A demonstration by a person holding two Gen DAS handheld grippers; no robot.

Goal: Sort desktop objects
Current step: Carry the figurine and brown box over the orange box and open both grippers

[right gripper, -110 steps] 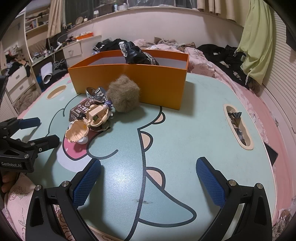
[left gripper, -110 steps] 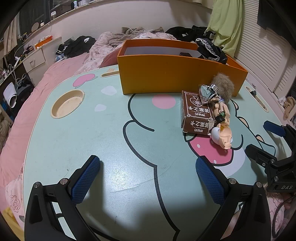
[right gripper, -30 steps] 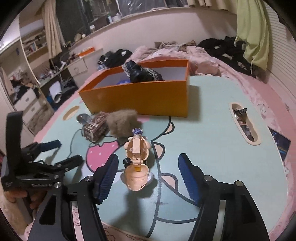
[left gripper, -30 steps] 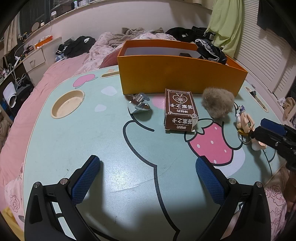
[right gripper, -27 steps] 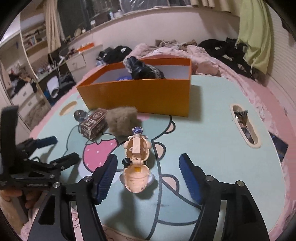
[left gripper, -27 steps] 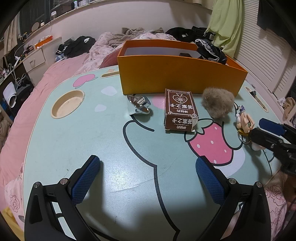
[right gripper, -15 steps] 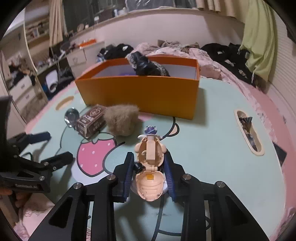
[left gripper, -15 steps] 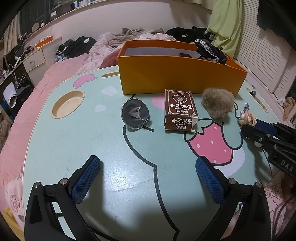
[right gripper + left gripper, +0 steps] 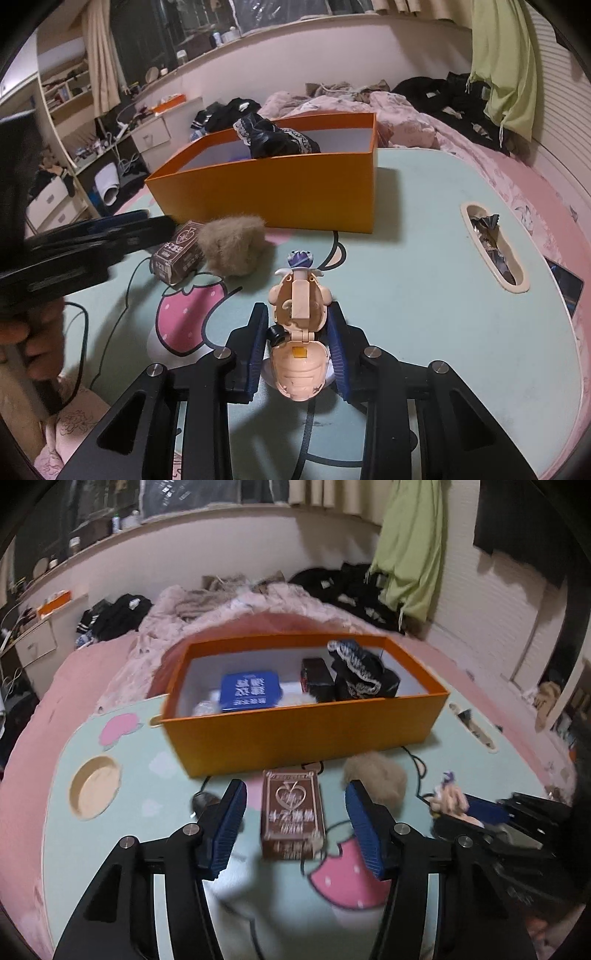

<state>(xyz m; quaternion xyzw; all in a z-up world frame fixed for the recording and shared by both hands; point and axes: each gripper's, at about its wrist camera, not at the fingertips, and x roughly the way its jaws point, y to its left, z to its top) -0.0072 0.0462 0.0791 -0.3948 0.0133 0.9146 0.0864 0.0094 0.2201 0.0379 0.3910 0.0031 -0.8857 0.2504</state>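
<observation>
Our right gripper (image 9: 300, 341) has its blue pads pressed against both flanks of the peach toy figure (image 9: 300, 332), which lies lengthwise between them on the mint cartoon table (image 9: 424, 295), its small purple-capped end pointing toward the orange box (image 9: 280, 192). Our left gripper (image 9: 293, 823) hangs spread wide over the brown card box (image 9: 293, 812), its pads standing clear of both long sides and clasping nothing.

We judge the figure to be hard, light plastic with hinged or jointed parts, so it should be stiff yet liable to pivot or pop open under a hard squeeze. The broad rounded body is the safest hold, and that is where our pads sit now. Its smooth shell looks slippery, so a level lift seems wise.

The brown card box looks like light, rigid cardboard. We would take it across its two long faces near the middle, where the walls will resist crushing best.

Just beside it, on the side nearer the figure, sits the tan fur ball (image 9: 234, 245), soft and compressible, which any pinch through the centre should hold. A small dark thing lies half hidden behind our left finger; the blur keeps us from naming it.

Beyond stands the orange box, already holding a blue tin (image 9: 250, 692), a dark packet (image 9: 316, 674) and black lace-trimmed fabric (image 9: 277, 138).
</observation>
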